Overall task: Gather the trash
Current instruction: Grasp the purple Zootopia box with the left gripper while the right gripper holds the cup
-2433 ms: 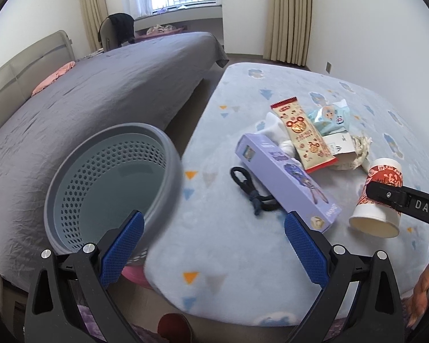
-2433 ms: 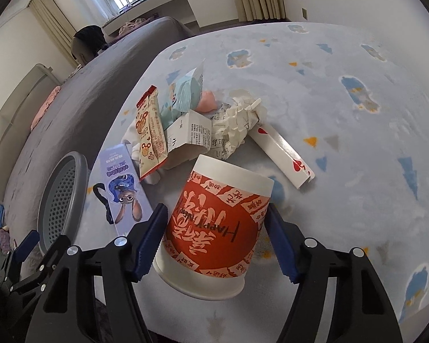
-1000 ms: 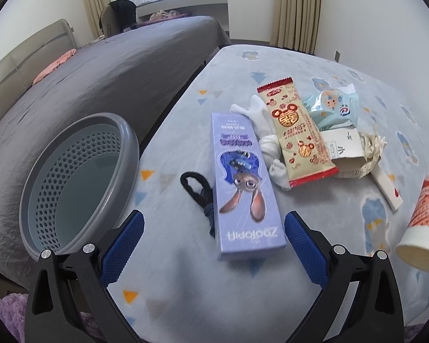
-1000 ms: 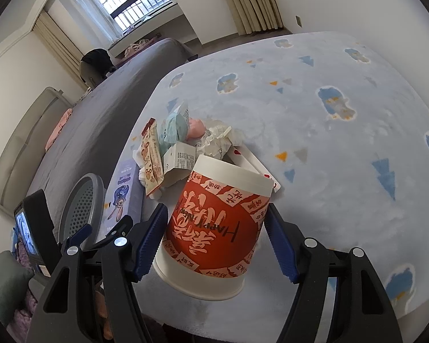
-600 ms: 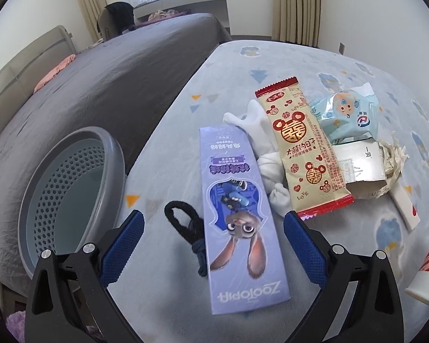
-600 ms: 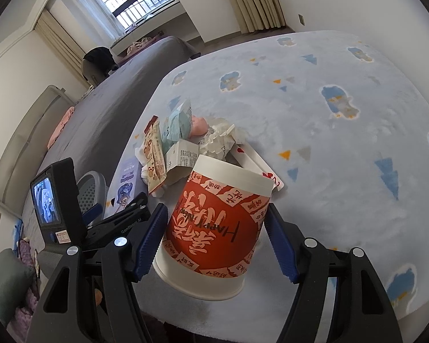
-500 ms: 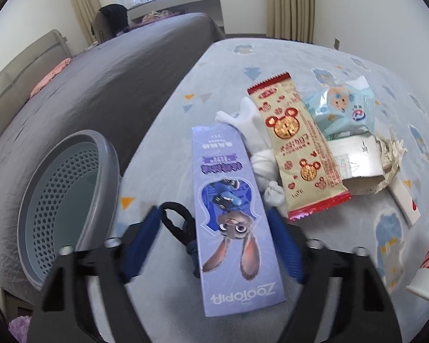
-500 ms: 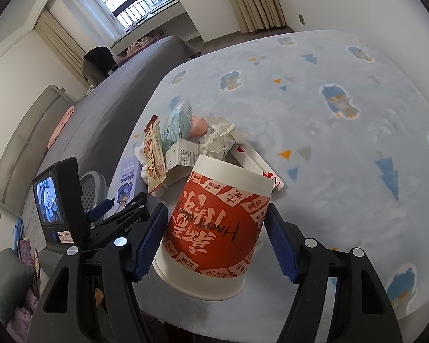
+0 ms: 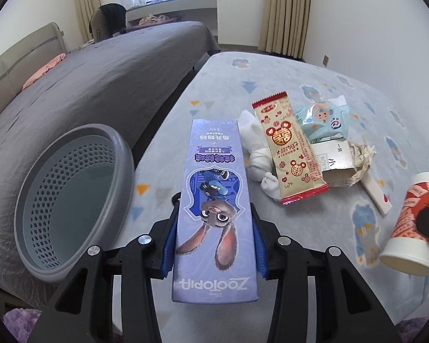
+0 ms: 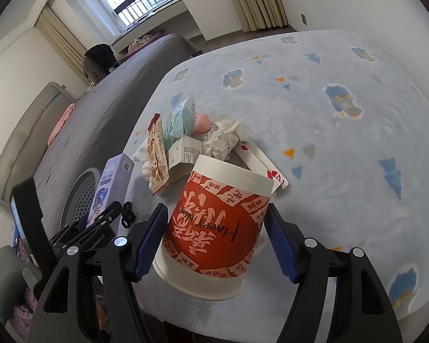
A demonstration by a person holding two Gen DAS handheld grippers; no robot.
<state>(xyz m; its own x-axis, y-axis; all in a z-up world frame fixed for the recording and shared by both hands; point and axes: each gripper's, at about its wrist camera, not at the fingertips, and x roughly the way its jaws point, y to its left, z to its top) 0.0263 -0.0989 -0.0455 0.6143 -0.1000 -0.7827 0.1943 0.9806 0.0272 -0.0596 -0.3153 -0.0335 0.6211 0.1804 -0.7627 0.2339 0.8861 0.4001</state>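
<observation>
Well, there are two grippers at work and one grey basket [image 9: 71,200], which stands at the edge of the pale blue patterned mat [image 9: 329,85] beside the grey bed [image 9: 100,71]. The left gripper [image 9: 214,245] has just been closing, and its blue pads now press both long sides of the one purple Zootopia box [image 9: 214,200], just right of the basket. The right gripper [image 10: 214,237] clamps the one red-and-white paper cup [image 10: 214,228], held tilted, farther from the basket than everything else.

Beyond the box, away from the basket, lies a small heap: one red-edged snack wrapper [image 9: 289,148], one pale blue packet [image 9: 323,120], one small white carton [image 9: 331,163], one white sock [image 9: 257,148], some crumpled paper [image 9: 360,157] and one playing card [image 9: 377,194].

A black cord [image 10: 127,214] is mostly hidden under the purple box. Something pink behind the blue packet is too covered to identify. The basket's far side is cut off by the left gripper in the right wrist view.
</observation>
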